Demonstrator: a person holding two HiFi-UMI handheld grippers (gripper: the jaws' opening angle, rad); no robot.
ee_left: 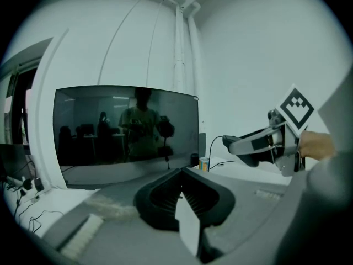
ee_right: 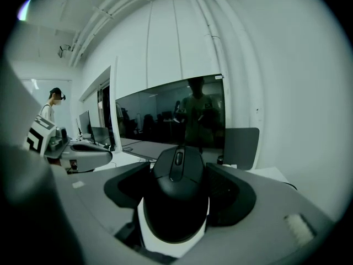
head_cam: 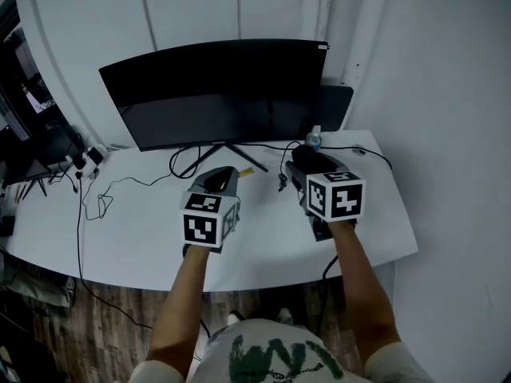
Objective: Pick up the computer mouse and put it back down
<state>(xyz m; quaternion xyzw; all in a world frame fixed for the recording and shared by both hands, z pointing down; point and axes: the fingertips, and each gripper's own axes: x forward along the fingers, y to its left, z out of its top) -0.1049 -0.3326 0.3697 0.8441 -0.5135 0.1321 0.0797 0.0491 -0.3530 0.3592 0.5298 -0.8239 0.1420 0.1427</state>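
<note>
**Right gripper** [ee_right: 179, 173]: clenched on the computer mouse [ee_right: 176, 203]. Its two dark jaws press the mouse's flanks, with the scroll wheel facing the monitor [head_cam: 219, 94].

**Computer mouse:** black and carried between the right jaws, in front of the monitor's right end. It appears clear of the desk [head_cam: 144, 230].

**Step in hand (judged):** the mouse is picked up and the set-down remains.
- Keep the squeeze even on both flanks so the smooth shell does not slip forward.
- Lower with the mouse's base level.
- Let the base settle flat on the desk before the monitor, and only then part the jaws.
- Keep clear of the cable [head_cam: 281, 170] hanging in front of the monitor's stand. Whether it belongs to the mouse cannot be told.

**Right arm:** the forearm reaches forward from the body. The gripper points at the monitor and tips slightly downward, with its marker cube uppermost.

**Left gripper** [ee_left: 182, 195]: jaws pressed together with nothing between them. It is idle in front of the monitor's stand, beside the right gripper but apart from it.

**Left arm:** the forearm is stretched forward and roughly parallel to the right one.

**Small can** [head_cam: 313, 140]: stands just beside the monitor's lower right corner.

**Loose cables** [head_cam: 96, 202]: lie on the desk before the monitor's left end.
</note>
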